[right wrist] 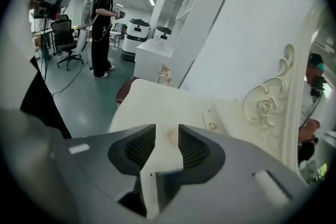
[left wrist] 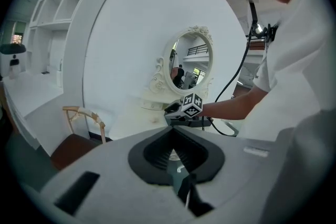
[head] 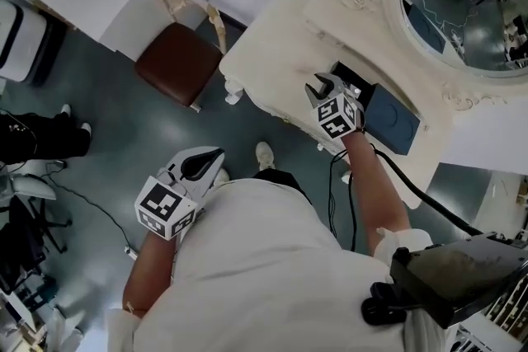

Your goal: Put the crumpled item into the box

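Above the cream table (head: 272,53), beside a dark blue box (head: 394,124), right gripper (head: 323,83) holds jaws apart, empty; left gripper (head: 213,157), jaws together, hangs back off the table, likely leaving room

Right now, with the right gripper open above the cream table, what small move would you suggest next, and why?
Probably ease the right gripper down toward the small pale mark on the cream table, which shows between its open, empty jaws. It may be the crumpled item, though it is too small to tell. The dark box lies beside that gripper.
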Tool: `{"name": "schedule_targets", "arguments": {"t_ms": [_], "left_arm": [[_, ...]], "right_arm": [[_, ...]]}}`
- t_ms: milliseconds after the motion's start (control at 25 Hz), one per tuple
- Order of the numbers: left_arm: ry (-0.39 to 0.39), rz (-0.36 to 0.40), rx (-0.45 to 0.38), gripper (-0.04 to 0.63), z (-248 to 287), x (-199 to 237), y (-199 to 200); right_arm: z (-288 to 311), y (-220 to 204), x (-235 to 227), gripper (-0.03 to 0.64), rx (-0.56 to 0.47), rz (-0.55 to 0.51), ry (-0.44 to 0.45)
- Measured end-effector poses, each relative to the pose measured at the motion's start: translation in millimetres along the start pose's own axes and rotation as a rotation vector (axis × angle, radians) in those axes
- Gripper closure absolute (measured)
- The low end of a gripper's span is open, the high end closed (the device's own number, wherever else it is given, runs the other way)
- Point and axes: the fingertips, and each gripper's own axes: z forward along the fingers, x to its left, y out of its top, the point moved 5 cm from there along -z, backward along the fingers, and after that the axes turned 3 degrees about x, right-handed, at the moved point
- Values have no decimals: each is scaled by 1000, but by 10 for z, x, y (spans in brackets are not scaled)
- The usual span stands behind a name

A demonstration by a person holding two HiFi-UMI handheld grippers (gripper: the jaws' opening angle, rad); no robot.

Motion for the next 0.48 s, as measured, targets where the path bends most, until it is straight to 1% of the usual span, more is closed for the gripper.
{"name": "schedule_targets", "arguments": {"t_ms": [240,480], "left_arm": [[69,-22,-8,594,179,59,148],[135,-60,-16,594,268,90,190]], "right_arm": [[504,-10,-234,442,48,-90,54],[909,-118,-323,431,138,-171,119]]}}
